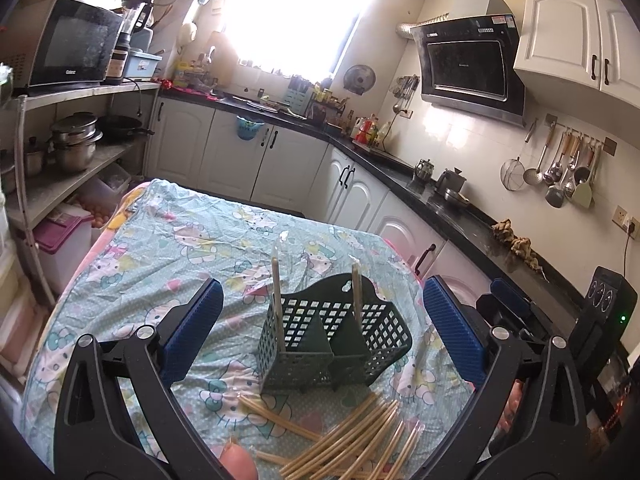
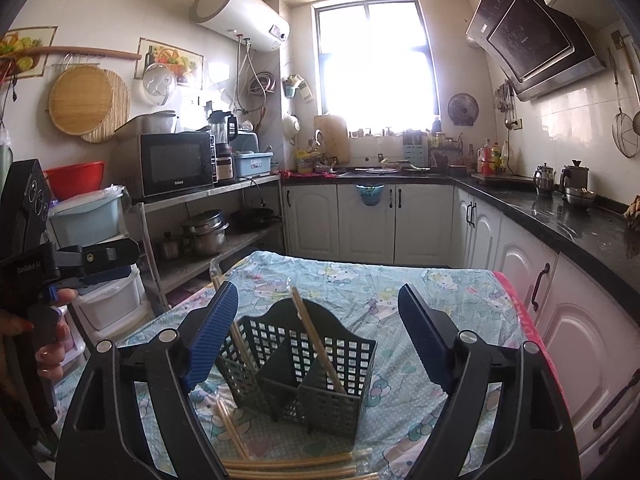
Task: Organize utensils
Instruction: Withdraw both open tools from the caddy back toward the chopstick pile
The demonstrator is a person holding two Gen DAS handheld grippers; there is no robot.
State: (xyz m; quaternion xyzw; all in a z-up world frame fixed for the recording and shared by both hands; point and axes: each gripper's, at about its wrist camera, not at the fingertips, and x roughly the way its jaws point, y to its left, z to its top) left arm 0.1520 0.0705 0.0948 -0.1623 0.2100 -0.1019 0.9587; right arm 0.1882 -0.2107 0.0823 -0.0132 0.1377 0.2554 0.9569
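In the left wrist view, the left hand-held gripper [image 1: 322,336] stands wide and empty, its blue pads flanking the dark green slotted basket [image 1: 336,344] that sits on the cloth-covered desk [image 1: 160,248]. Two wrapped chopsticks [image 1: 275,280] stand upright in the basket's compartments, toward twelve o'clock, while the loose pile of chopsticks [image 1: 352,436] lies flat on the cloth at six o'clock, just beside the basket's near wall. In the right wrist view, the right hand-held gripper [image 2: 316,340] is likewise spread wide with nothing between its pads; the basket [image 2: 304,376] sits at centre, one stick leaning against its divider, more chopsticks [image 2: 288,466] lying at six o'clock. The next pick probably calls for dropping low over the pile, singling out one stick near its middle, closing across its width rather than along it, then tilting it upright before lowering it into a compartment.
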